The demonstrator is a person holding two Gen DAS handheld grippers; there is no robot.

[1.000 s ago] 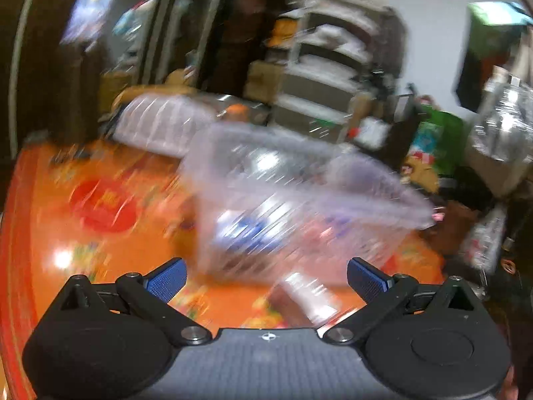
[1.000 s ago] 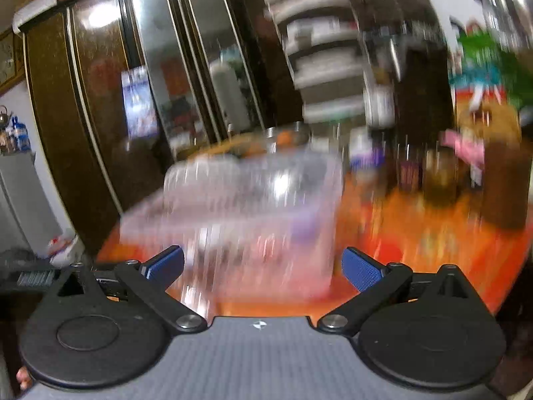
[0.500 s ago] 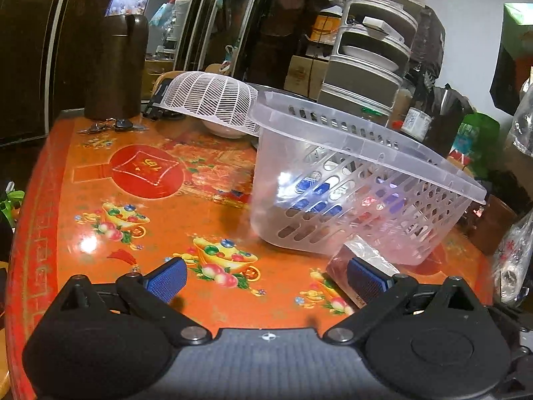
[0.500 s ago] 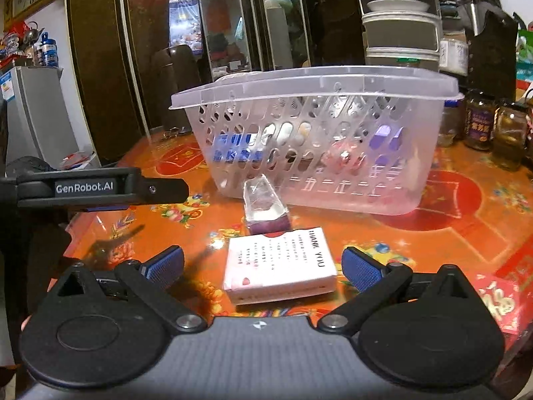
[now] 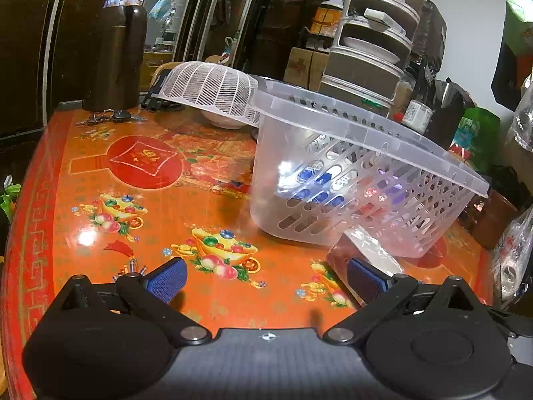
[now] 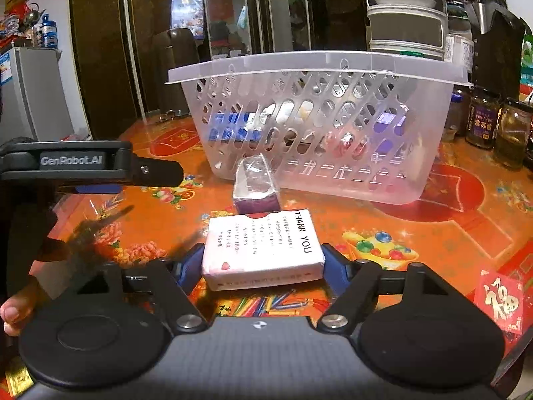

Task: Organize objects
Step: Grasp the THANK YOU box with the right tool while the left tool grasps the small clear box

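Note:
A clear perforated basket (image 6: 316,63) (image 5: 366,140) stands on the orange patterned table (image 5: 100,173) with blue and purple items inside. In front of it lies a small wrapped maroon block (image 6: 255,183) (image 5: 363,250). Nearer to me lies a white packet printed "THANK YOU" (image 6: 263,240). My right gripper (image 6: 260,263) is closing its jaws on that packet, and both blue pads touch its sides. My left gripper (image 5: 266,276) is open and low over bare table, its right finger just beside the maroon block. The left gripper (image 6: 100,166) also shows at the left of the right wrist view.
A white mesh food cover (image 5: 210,90), a dark flask (image 5: 115,56) and keys (image 5: 106,116) sit at the far left. Jars (image 6: 483,120) stand right of the basket. A red envelope (image 6: 499,303) lies at the near right edge. A stacked dish rack (image 5: 366,50) rises behind.
The right gripper has dropped to the white packet and its jaws have narrowed from wide apart to touching the packet's sides. The left gripper has settled slightly lower and stays open.

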